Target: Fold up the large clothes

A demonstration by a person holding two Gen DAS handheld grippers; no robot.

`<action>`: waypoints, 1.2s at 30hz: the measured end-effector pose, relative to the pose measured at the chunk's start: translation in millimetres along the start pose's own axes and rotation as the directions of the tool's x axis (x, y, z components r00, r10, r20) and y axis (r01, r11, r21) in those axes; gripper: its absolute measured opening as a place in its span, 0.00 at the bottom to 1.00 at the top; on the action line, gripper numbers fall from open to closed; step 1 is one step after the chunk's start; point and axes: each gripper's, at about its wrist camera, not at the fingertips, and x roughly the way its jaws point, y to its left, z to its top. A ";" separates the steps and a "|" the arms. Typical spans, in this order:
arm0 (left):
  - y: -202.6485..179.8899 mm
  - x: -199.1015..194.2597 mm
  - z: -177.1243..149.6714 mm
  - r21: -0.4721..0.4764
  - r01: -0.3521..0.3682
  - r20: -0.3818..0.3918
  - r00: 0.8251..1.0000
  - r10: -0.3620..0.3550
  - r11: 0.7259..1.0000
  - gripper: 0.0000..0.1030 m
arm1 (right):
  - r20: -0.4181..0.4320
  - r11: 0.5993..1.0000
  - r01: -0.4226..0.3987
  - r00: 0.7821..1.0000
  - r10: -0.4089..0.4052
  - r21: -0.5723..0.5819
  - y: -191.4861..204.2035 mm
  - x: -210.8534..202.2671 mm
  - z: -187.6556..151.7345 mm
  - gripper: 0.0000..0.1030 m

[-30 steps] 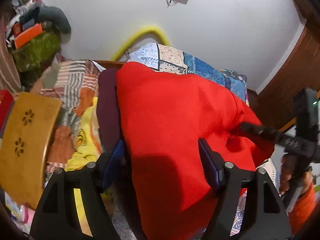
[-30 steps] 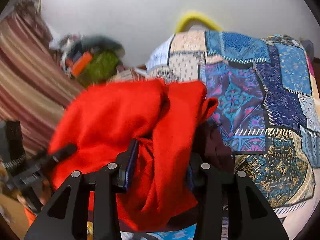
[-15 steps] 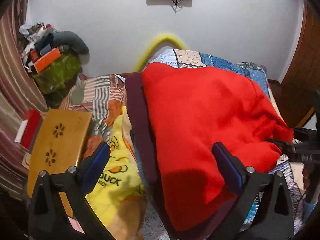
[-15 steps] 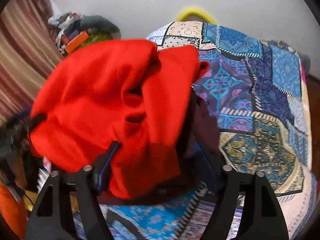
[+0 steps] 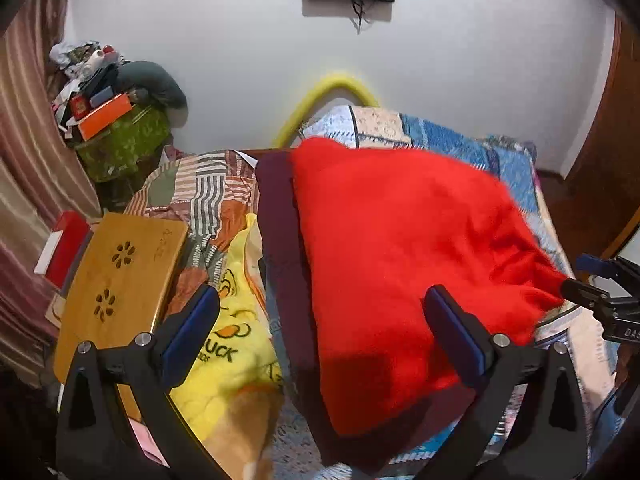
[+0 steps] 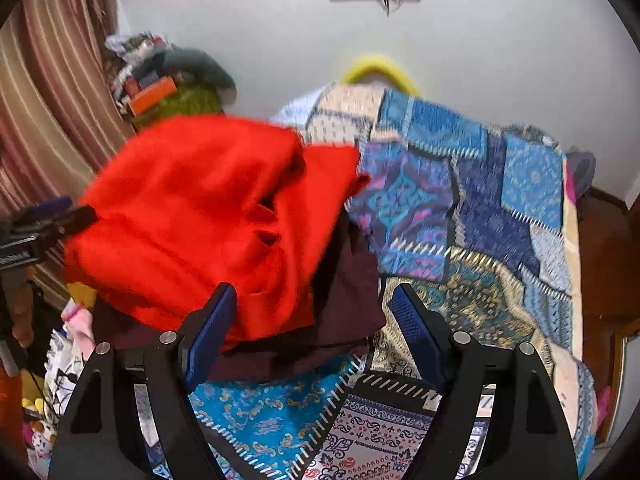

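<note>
A large red garment lies folded in a thick bundle on a dark maroon cloth on the bed. It also shows in the right wrist view, with the maroon cloth under its near edge. My left gripper is open and empty, its jaws wide apart just in front of the bundle's near edge. My right gripper is open and empty, just in front of the bundle's corner. Each gripper shows at the side of the other's view, the right one and the left one.
A blue patchwork quilt covers the bed. A yellow duck-print cloth and a striped cloth lie left of the bundle. A wooden lap table stands at the left. A cluttered green box sits by the wall.
Both grippers have opened, let go of the red garment and drawn back. The garment has dropped onto the maroon cloth and lies flatter.
</note>
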 end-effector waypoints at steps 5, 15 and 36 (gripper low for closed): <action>-17.1 -60.7 -4.0 0.024 -0.003 0.108 0.994 0.000 1.000 1.00 | 0.161 0.998 -0.022 0.987 0.031 -0.054 22.1 -69.5 2.5 0.75; -71.4 -224.3 -47.1 0.079 -0.021 0.436 0.900 -0.016 0.997 1.00 | 0.446 0.981 -0.167 0.873 0.195 -0.102 59.2 -220.3 -27.8 0.75; -139.4 -362.4 -202.0 -0.012 0.015 0.712 0.702 -0.002 1.000 1.00 | 0.723 0.996 -0.047 0.686 0.086 -0.074 98.1 -320.2 -161.2 0.81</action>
